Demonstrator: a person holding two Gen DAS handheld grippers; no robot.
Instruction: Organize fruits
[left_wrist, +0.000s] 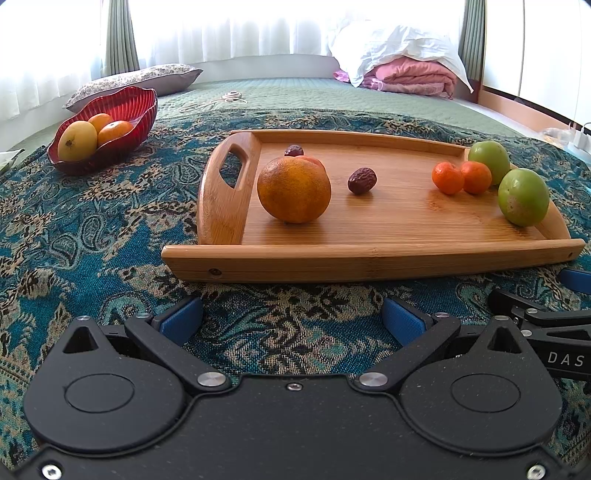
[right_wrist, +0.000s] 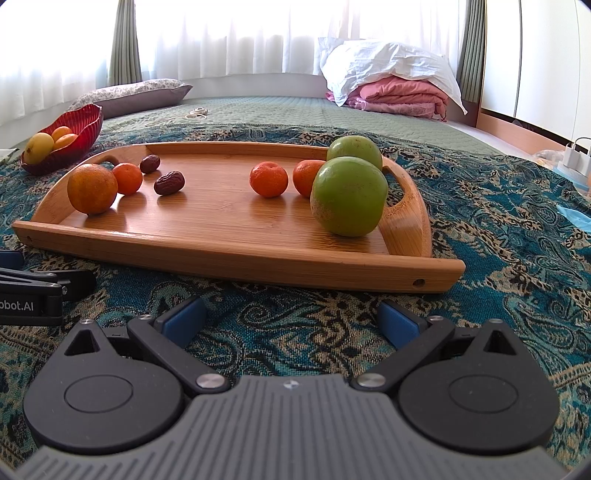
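Left wrist view
- left gripper (left_wrist: 291, 319): wide open, holding nothing, low over the cloth (left_wrist: 92, 229) just short of the tray (left_wrist: 369, 258)
- tray: big orange (left_wrist: 293, 189) near the left handle, small orange (left_wrist: 312, 161) peeking out behind it, two dates (left_wrist: 362, 180), two mandarins (left_wrist: 461, 177) touching, two green fruits (left_wrist: 523, 196) at the right end
- bowl (left_wrist: 125, 101): red, far left, off the tray, with a yellow fruit (left_wrist: 77, 140) and two orange ones

Right wrist view
- right gripper (right_wrist: 291, 319): also spread wide, empty, just in front of the tray's near rim
- green fruits: nearest one dead ahead, second right behind it
- left gripper: edge of it at far left, on the cloth
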